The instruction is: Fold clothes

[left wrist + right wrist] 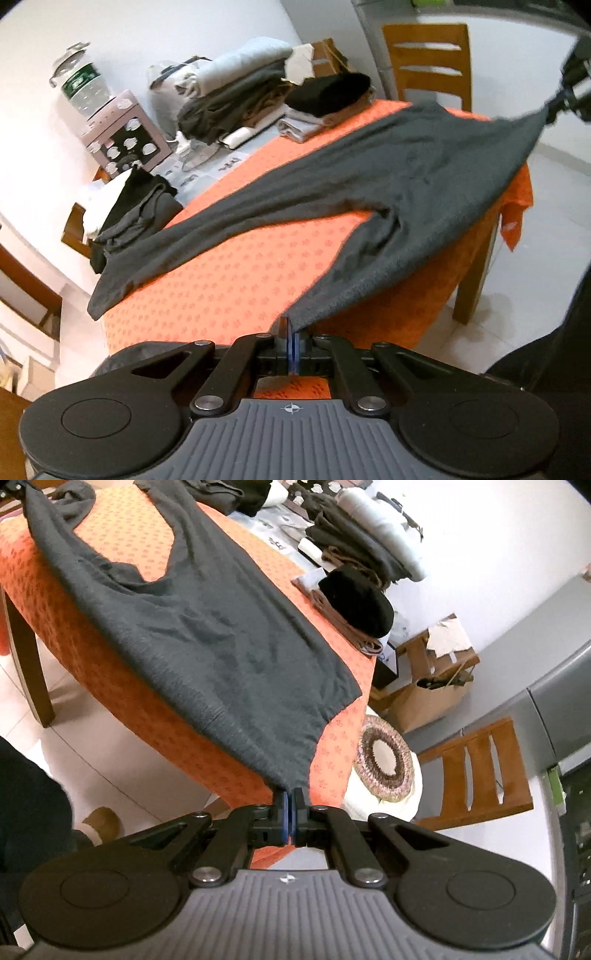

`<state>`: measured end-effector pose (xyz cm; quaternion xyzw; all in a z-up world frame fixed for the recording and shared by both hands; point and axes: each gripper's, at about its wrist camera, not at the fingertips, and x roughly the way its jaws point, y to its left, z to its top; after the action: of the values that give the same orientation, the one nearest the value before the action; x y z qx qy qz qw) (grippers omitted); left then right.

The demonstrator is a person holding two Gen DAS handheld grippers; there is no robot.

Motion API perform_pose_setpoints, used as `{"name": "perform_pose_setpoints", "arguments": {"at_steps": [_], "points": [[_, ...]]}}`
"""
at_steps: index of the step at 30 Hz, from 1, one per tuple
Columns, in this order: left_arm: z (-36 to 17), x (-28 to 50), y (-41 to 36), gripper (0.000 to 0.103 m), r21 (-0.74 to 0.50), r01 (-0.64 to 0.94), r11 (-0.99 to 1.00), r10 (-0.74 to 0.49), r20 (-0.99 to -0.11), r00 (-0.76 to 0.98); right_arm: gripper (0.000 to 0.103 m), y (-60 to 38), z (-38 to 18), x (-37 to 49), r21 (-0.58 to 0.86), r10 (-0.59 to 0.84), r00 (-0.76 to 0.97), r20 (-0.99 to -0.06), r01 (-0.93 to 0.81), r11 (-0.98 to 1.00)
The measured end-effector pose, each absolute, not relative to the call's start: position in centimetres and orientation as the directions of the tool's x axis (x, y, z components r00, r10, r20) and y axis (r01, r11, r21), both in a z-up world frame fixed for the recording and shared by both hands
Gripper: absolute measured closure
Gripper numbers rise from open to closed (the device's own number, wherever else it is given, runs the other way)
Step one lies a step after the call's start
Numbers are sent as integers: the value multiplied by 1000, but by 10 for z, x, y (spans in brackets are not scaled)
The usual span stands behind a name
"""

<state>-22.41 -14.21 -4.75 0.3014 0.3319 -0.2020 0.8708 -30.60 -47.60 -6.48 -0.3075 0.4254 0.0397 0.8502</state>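
Note:
Dark grey trousers [369,192] lie spread across the table's orange cloth [229,280], one leg running to the far left edge. My left gripper [290,325] is shut on the end of the near leg, just off the table's front edge. My right gripper [290,797] is shut on a corner of the trousers [221,635] at the waist end, off the table's side. The right gripper also shows in the left wrist view [565,96] at the top right, holding the cloth taut. The left gripper shows in the right wrist view [14,487] at the top left.
Piles of folded clothes [240,85] and a black folded item [328,92] sit at the table's far side. A dark heap [136,214] lies at the left edge. A wooden chair [428,62] stands behind the table, another chair [480,771] and a round cushion [386,762] to the right.

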Motion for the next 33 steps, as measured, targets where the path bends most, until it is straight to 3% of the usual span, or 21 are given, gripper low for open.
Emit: {"name": "perform_pose_setpoints", "arguments": {"at_steps": [11,22,33], "points": [[-9,-116,-160,99,395,431,811,-95,-638,764,101,-493,-58,-203,-483,-169,635,-754,-360,798],[-34,27,-190,99,346,479,806,-46,-771,635,101,-529,-95,-80,-446,-125,565,-815,-475,759],[-65,129,-203,98,275,566,777,-38,-877,479,100,-539,-121,-24,-368,-108,464,-879,-519,771]]}}
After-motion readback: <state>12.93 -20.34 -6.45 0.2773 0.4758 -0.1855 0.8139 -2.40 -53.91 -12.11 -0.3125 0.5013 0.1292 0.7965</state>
